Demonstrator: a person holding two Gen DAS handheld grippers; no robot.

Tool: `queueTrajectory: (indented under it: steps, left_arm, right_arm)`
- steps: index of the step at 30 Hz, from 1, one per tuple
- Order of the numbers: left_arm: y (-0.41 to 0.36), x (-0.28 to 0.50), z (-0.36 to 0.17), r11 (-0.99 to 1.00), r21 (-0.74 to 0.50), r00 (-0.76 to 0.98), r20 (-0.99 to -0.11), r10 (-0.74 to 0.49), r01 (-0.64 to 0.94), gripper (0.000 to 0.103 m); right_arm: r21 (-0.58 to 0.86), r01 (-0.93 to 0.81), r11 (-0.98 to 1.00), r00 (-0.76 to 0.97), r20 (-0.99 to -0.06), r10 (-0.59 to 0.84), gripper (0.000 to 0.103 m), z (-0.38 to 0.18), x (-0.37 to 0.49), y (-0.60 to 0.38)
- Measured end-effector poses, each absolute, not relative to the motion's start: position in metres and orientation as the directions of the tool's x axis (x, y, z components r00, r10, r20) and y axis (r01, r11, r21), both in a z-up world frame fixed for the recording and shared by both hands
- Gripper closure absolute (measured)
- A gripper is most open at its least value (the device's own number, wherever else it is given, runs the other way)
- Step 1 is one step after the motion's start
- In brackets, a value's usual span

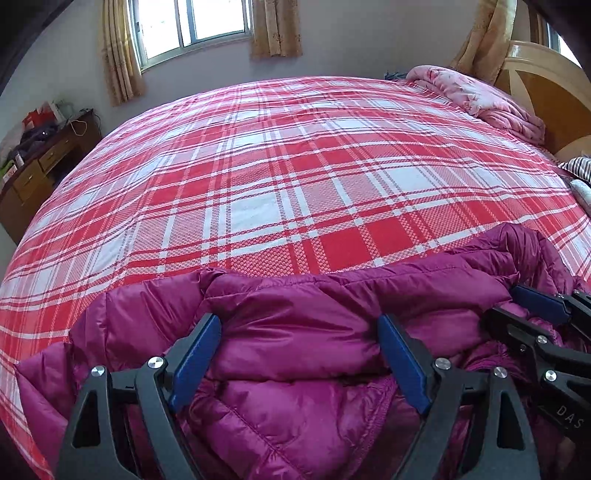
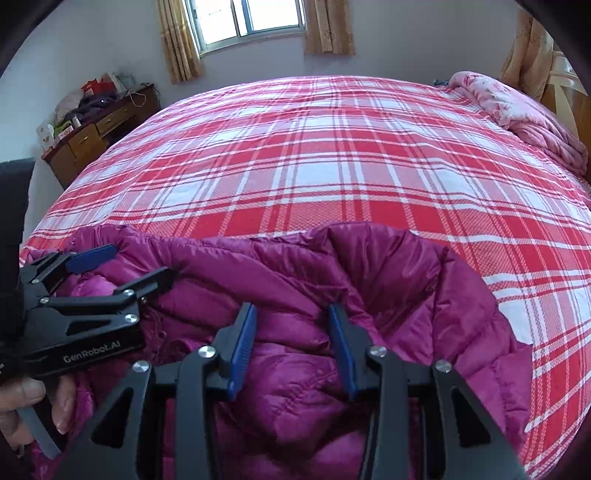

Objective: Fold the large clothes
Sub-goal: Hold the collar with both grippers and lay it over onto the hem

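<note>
A bedroom with pale walls, a curtained window (image 1: 192, 26) at the far side and a wooden desk (image 2: 99, 136) cluttered with bags at far left; a wide bed (image 1: 280, 173) under a red-and-white plaid cover fills the scene, a pink quilt (image 1: 480, 99) bunched at its far right by the wooden headboard (image 1: 546, 96).

A magenta down jacket (image 1: 295, 343) lies crumpled along the near edge of the bed, its quilted panels heaped in loose folds.

The left gripper (image 1: 299, 354) hangs over the jacket's left part with its blue-padded jaws spread wide; a puffed ridge of fabric sits between them, but the pads do not press on it. In the right wrist view, a hand (image 2: 26, 406) is wrapped around this tool's handle at the near left.

The right gripper (image 2: 291, 350), just to the right, stands about half open above a fold of the jacket. Fabric bulges between its jaws; whether the pads touch the cloth cannot be told, and it is not pinched. The two tools sit close together, both angled down at the garment.
</note>
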State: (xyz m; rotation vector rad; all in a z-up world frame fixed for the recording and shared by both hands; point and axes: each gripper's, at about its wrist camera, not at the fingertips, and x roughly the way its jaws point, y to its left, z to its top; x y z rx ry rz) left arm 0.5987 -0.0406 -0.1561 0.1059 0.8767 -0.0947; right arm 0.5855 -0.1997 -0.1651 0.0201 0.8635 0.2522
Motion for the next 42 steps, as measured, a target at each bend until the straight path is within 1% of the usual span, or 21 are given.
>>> queueTrajectory:
  steps: [2, 11, 42]
  left_arm:
    - [-0.042, 0.599, -0.161, 0.989, 0.070, 0.635, -0.772, -0.028, 0.129, 0.014]
    - [-0.043, 0.605, -0.167, 0.991, 0.061, 0.624, -0.781, -0.027, 0.119, 0.009]
    - [-0.044, 0.605, -0.170, 0.991, 0.059, 0.623, -0.781, -0.028, 0.119, 0.008]
  right_arm:
    - [0.099, -0.210, 0.973, 0.630, -0.747, 0.212, 0.059, -0.167, 0.585, -0.197]
    - [0.043, -0.207, 0.977, 0.630, -0.759, 0.167, 0.056, -0.172, 0.587, -0.188]
    - [0.023, -0.204, 0.979, 0.633, -0.760, 0.150, 0.054, -0.174, 0.587, -0.185]
